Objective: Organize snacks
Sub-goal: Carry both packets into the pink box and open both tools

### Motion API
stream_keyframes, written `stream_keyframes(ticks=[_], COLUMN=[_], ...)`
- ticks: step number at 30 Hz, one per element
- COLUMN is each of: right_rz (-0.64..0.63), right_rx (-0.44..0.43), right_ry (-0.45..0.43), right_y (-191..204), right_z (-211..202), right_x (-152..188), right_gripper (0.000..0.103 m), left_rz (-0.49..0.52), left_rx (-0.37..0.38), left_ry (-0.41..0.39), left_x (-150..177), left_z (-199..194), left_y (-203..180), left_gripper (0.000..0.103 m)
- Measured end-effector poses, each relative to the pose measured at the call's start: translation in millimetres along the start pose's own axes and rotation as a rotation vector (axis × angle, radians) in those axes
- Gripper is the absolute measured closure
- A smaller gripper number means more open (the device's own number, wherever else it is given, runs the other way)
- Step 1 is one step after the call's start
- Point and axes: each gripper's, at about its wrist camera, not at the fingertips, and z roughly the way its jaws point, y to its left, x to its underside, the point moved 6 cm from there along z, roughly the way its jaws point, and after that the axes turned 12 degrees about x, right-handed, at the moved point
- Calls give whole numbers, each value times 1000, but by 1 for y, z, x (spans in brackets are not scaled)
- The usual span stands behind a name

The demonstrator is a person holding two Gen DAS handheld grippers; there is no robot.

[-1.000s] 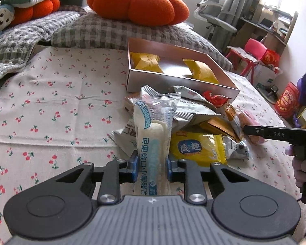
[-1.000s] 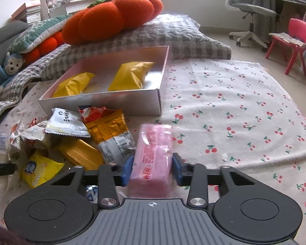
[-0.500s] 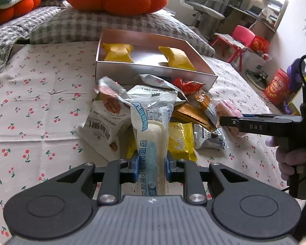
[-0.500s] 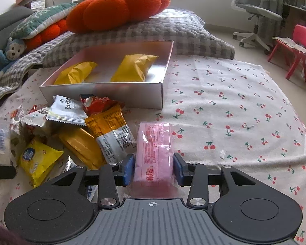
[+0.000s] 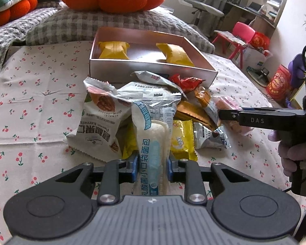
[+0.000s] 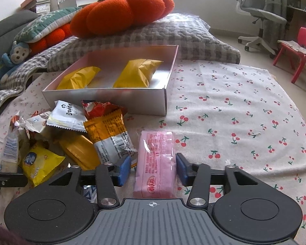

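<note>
left gripper clenched on bread roll pack, long axis pointing at silver box straight ahead; right gripper just closing around pink pack, not gripping.

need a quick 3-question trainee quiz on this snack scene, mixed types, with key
1. How many yellow packs lie in the box?
2. True or false: the left gripper is empty.
3. The pink pack lies: A in the box, B on the cherry cloth, C on the pillow.
Key: 1 two. 2 false, it is shut on a white bread pack. 3 B.
</note>
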Motion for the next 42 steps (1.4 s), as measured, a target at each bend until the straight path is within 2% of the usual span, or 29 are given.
stream_keyframes(ticks=[2,11,16,25,30,35,39,42], right_rz=[6,30,60,97,137,146,143,147], right_rx=[-5,-23,-38,-39,-15,34,52,75], right_ry=[10,55,60,40,37,3,-26,5], right_y=[-1,1,-2,-9,-14,-13,-7,-1], right_z=[-1,-12,-22,-46,-71,-116,-154,-172], right_x=[0,-2,-8,-23,-42,-64,-70,-71], right_gripper=[71,72,72,72,72,72,72,72], left_rz=[0,2,1,-41,-70,-39,-64,-85], left_rx=[1,28,45,8,11,-1,2,1], left_ry=[-6,1,-23,-48,-63,-103,-99,-83], left_x=[-1,-9,-20,-40,-55,-70,-72,-74], left_z=[-2,-4,-7,-11,-29,-57,-72,-78], left_y=[-2,-16,-26,-30,-40,-60,-65,-67], left_gripper=[82,84,84,84,84,84,84,84])
